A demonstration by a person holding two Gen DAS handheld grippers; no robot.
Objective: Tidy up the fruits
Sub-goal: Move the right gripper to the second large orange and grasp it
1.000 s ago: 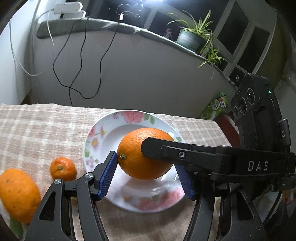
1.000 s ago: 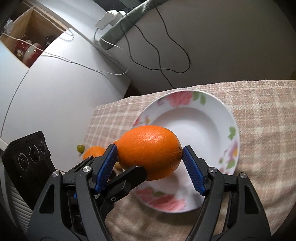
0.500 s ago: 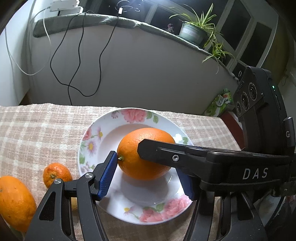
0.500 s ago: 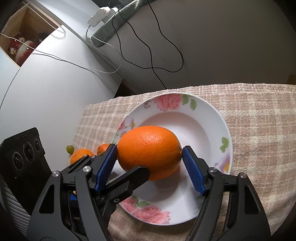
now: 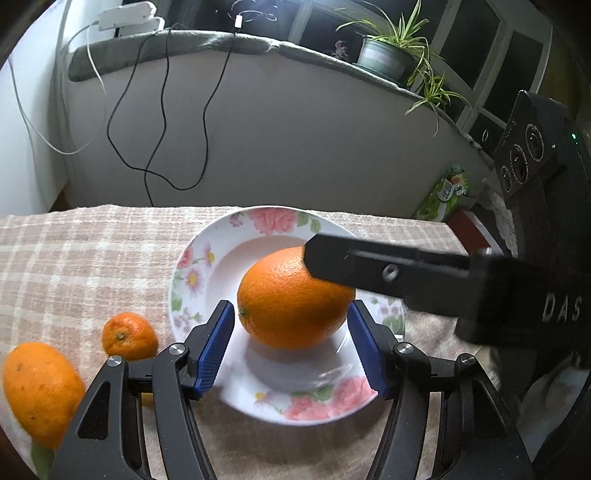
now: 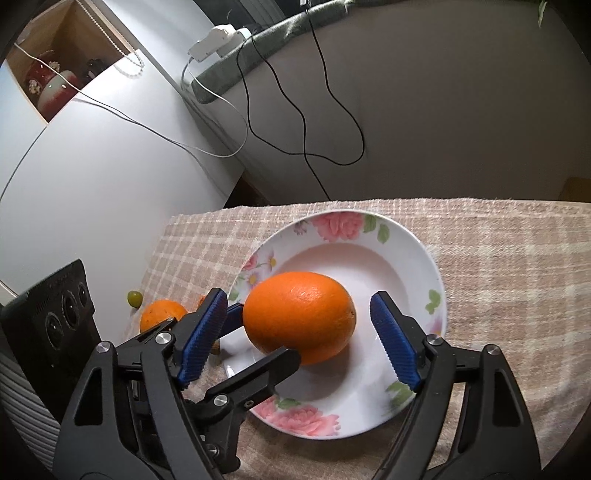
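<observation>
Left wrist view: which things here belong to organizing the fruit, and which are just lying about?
Job:
large orange on the floral plate
small tangerine on the checked tablecloth
another orange at the left edge

Lying about:
potted spider plant
black cable
white power strip
green packet

Checked beige tablecloth (image 5: 92, 258) covers the table, its far edge running along a pale wall. Up on the ledge, a grey cloth (image 5: 184, 40) lies draped, with a white power strip (image 5: 125, 14) sitting at its left end. Black cable (image 5: 162, 122) loops down the wall from there, a white cable (image 5: 55, 122) trailing beside it. Further right on the ledge, a potted spider plant (image 5: 391, 51) stands against dark windows. Off to the left, an open wooden cubby (image 6: 62, 62) holds a red-and-white jar (image 6: 55, 88)
</observation>
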